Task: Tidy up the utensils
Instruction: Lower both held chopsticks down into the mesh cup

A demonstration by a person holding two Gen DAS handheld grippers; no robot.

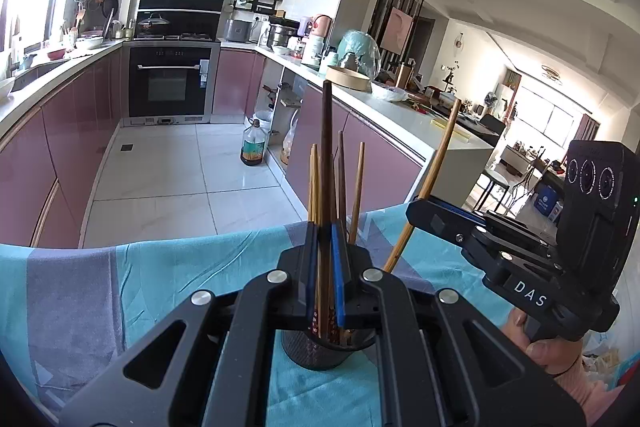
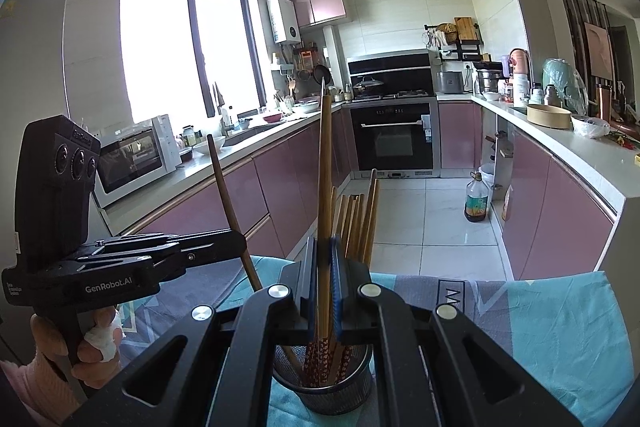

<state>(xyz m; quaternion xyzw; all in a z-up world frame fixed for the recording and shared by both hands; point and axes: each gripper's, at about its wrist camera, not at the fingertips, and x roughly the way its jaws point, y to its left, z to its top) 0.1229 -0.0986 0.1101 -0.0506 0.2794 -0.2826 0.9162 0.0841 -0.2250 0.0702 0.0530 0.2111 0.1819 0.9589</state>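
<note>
Each gripper clamps one chopstick over the mesh holder (on teal cloth): left gripper a dark chopstick, right gripper a light chopstick

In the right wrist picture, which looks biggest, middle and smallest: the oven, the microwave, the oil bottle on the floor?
1. Oven
2. Microwave, though it sits nearer the camera, so its size is unsure
3. Oil bottle
</note>
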